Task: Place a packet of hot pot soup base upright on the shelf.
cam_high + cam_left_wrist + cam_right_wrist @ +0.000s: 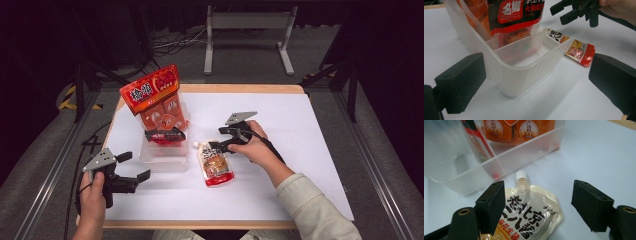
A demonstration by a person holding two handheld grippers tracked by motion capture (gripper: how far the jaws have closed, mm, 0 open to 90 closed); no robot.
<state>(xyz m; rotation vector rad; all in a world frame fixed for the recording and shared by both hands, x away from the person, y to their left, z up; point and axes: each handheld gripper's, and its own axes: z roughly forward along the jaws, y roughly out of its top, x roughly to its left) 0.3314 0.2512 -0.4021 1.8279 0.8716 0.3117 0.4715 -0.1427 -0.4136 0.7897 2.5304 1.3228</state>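
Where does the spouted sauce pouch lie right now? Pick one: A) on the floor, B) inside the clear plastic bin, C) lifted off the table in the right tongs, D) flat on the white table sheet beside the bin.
D: the spouted sauce pouch lies flat on the white table sheet beside the clear plastic bin, with the right tongs open over its spout end.

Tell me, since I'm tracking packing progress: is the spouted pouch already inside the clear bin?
No, the spouted pouch lies flat on the white table beside the clear bin.
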